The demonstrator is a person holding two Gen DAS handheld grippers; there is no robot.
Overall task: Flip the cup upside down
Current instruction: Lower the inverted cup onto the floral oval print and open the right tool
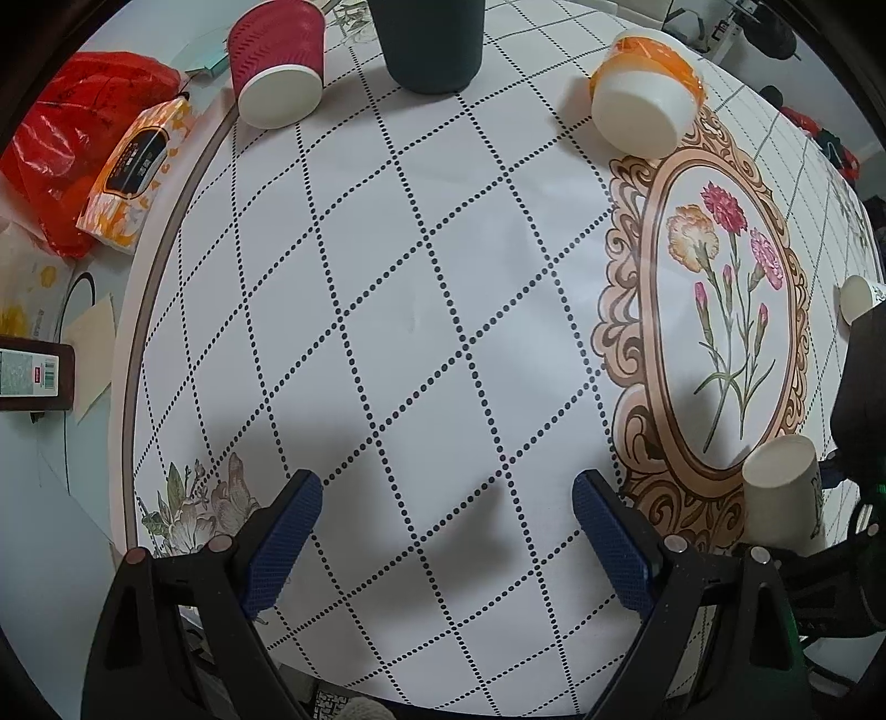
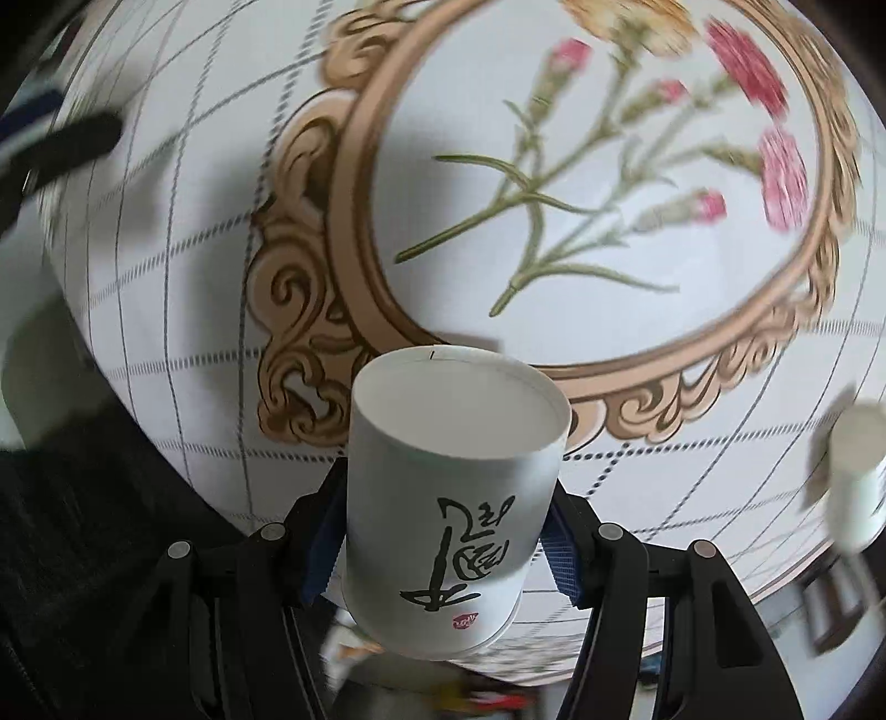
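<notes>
My right gripper (image 2: 443,531) is shut on a white paper cup (image 2: 448,498) with black calligraphy. The cup's flat base points forward toward the table and its rim is nearest the camera; it hangs above the tablecloth near the ornate flower medallion (image 2: 581,194). The same cup shows in the left wrist view (image 1: 783,493) at the right edge, base up. My left gripper (image 1: 448,531) is open and empty, low over the checked tablecloth (image 1: 387,277).
Base-up cups stand on the table: a red ribbed one (image 1: 277,66), a white and orange one (image 1: 645,94), a small white one (image 1: 855,299). A dark cup (image 1: 426,44) stands at the back. Tissue pack (image 1: 138,171) and red bag (image 1: 66,138) lie left.
</notes>
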